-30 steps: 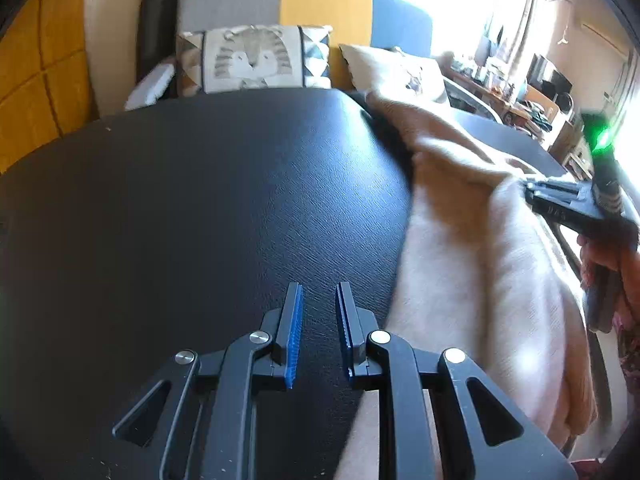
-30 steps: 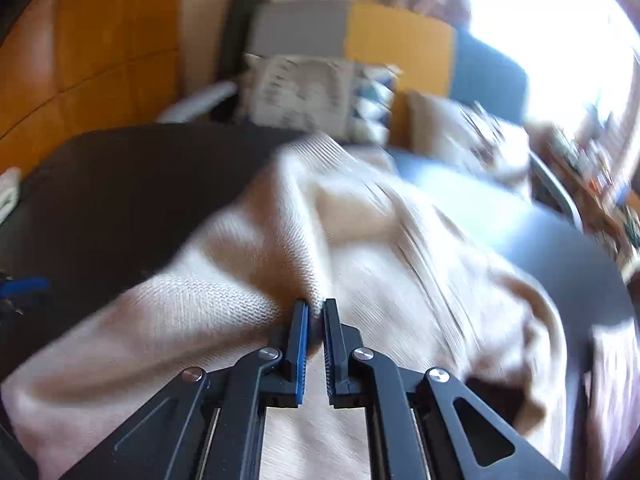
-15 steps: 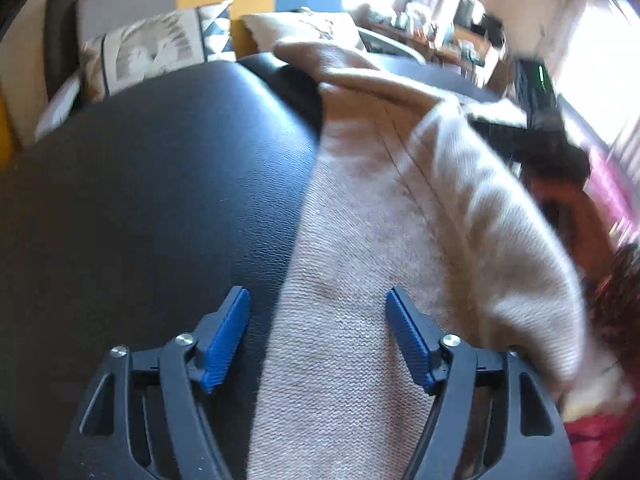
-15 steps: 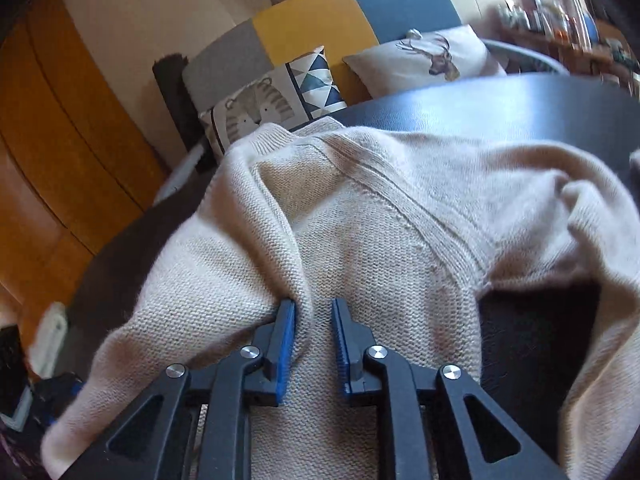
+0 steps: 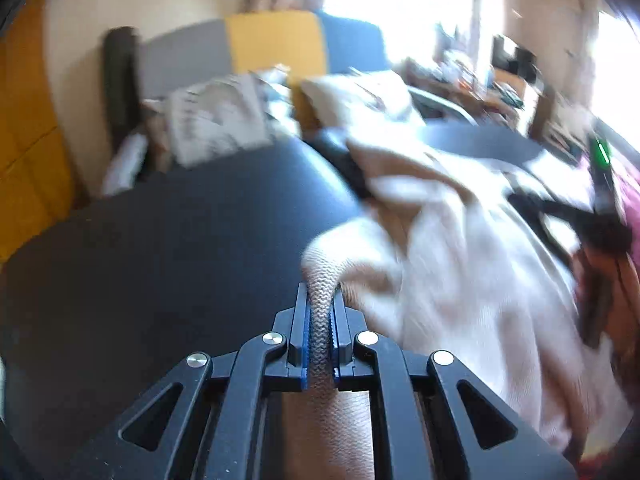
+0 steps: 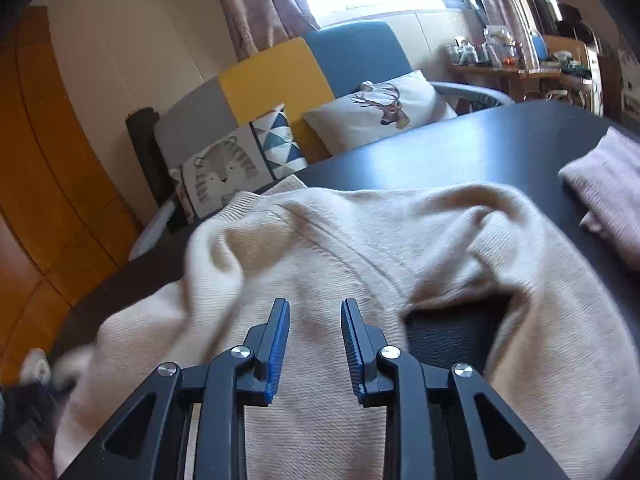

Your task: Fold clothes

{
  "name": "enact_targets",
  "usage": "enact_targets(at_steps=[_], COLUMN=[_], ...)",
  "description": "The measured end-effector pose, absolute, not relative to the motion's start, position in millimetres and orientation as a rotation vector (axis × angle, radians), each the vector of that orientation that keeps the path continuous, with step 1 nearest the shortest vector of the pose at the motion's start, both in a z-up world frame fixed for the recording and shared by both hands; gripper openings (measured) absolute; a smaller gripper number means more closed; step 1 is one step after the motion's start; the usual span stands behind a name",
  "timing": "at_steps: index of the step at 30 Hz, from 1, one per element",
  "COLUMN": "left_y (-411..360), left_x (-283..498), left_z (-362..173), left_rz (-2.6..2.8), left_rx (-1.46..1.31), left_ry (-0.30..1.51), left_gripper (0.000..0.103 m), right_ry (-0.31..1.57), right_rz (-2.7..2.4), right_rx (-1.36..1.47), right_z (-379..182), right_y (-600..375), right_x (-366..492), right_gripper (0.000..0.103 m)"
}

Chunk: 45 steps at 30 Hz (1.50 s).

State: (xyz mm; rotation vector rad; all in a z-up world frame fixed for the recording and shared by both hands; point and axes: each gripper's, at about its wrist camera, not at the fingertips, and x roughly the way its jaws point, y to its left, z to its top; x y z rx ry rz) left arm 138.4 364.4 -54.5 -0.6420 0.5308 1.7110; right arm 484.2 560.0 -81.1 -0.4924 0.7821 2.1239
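Left gripper (image 5: 320, 312) has just pinched shut on a fold of the cream knitted sweater (image 5: 460, 280), lifting it. Right gripper (image 6: 315, 320), jaws just parted, hangs empty over that sweater (image 6: 360, 248), heaped on the black round table (image 6: 480, 148); folded pink knit (image 6: 608, 184) at two o'clock.

**Bare tabletop left, knitwear crowds the right**

The black table (image 5: 168, 264) lies bare to the left of the cream sweater (image 6: 360, 248), open to its far edge. A folded pink garment (image 6: 608, 192) blocks the right edge; cushions (image 6: 384, 108) and a sofa (image 6: 280, 76) close off the back.
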Motion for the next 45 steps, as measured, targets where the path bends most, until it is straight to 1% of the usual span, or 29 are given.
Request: enact_targets(at_steps=[3, 6, 10, 12, 14, 15, 16, 19, 21, 23, 25, 26, 27, 28, 29, 32, 37, 39, 40, 41, 43, 45], left_y=[368.4, 371.5, 369.5, 368.0, 367.7, 368.5, 366.9, 365.7, 364.7, 364.8, 364.9, 365.0, 363.9, 362.5, 360.0, 343.7, 288.9, 261.7, 248.4, 235.1, 209.7, 188.5], left_x=[92.4, 58.8, 20.1, 4.2, -8.2, -13.6, -20.4, -41.6, -52.3, -65.4, -76.3, -79.6, -82.4, -85.1, -87.3, -90.1, -84.6, -72.2, -64.0, -55.7, -33.8, -12.9], left_z=[-34.3, -25.3, -27.0, -33.4, -39.7, -44.2, -49.9, -64.4, -72.7, -80.0, -87.3, -91.0, -95.3, -99.7, -101.0, -98.5, -81.2, -76.2, -75.7, -75.3, -80.2, -90.3], left_rz=[1.802, 1.902, 1.977, 2.005, 2.025, 2.034, 2.049, 2.100, 2.131, 2.165, 2.194, 2.197, 2.198, 2.197, 2.191, 2.178, 2.141, 2.115, 2.106, 2.098, 2.088, 2.075], left_rx=[-0.656, -0.651, -0.708, -0.738, -0.768, -0.783, -0.801, -0.835, -0.849, -0.852, -0.862, -0.880, -0.912, -0.947, -0.975, -1.023, -1.047, -1.030, -1.021, -1.013, -0.999, -1.012], left_ry=[0.490, 0.490, 0.482, 0.490, 0.498, 0.504, 0.515, 0.569, 0.606, 0.646, 0.668, 0.676, 0.672, 0.666, 0.639, 0.524, 0.309, 0.287, 0.291, 0.295, 0.336, 0.371], left_gripper=[0.007, 0.007, 0.007, 0.007, 0.007, 0.007, 0.008, 0.008, 0.008, 0.008, 0.008, 0.011, 0.012, 0.012, 0.012, 0.017, 0.017, 0.019, 0.024, 0.034, 0.044, 0.044], right_ry=[0.761, 0.695, 0.628, 0.573, 0.562, 0.562, 0.533, 0.438, 0.357, 0.309, 0.372, 0.431, 0.544, 0.629, 0.681, 0.570, 0.636, 0.626, 0.624, 0.622, 0.633, 0.638], right_rz=[2.151, 2.172, 2.198, 2.188, 2.202, 2.209, 2.211, 2.210, 2.207, 2.199, 2.221, 2.242, 2.278, 2.296, 2.293, 2.258, 2.281, 2.280, 2.280, 2.279, 2.285, 2.287], right_rx=[-0.602, -0.711, -0.867, -0.900, -0.914, -0.921, -0.939, -1.013, -1.060, -1.072, -1.031, -1.005, -0.961, -0.931, -0.922, -0.947, -0.918, -0.921, -0.920, -0.920, -0.915, -0.911], right_z=[-76.8, -76.7, -88.1, -91.5, -90.3, -90.1, -90.0, -88.9, -88.0, -86.3, -85.9, -87.1, -90.6, -94.7, -99.6, -99.8, -102.5, -102.5, -102.7, -102.9, -104.0, -104.4], right_y=[564.0, 560.3, 556.9, 552.9, 550.8, 550.0, 547.4, 540.0, 535.5, 532.0, 535.5, 539.9, 547.9, 553.0, 555.9, 547.2, 551.4, 551.4, 551.3, 551.1, 552.5, 552.5], right_x=[468.0, 446.9, 413.6, 399.0, 387.0, 380.4, 372.8, 349.1, 328.7, 315.0, 305.7, 302.7, 299.4, 297.3, 293.8, 280.0, 285.6, 284.3, 284.3, 284.2, 286.4, 287.5], right_gripper=[0.026, 0.026, 0.027, 0.028, 0.030, 0.033, 0.038, 0.048, 0.050, 0.050, 0.049, 0.050, 0.050, 0.047, 0.047, 0.048, 0.048, 0.048, 0.048, 0.048, 0.048, 0.048])
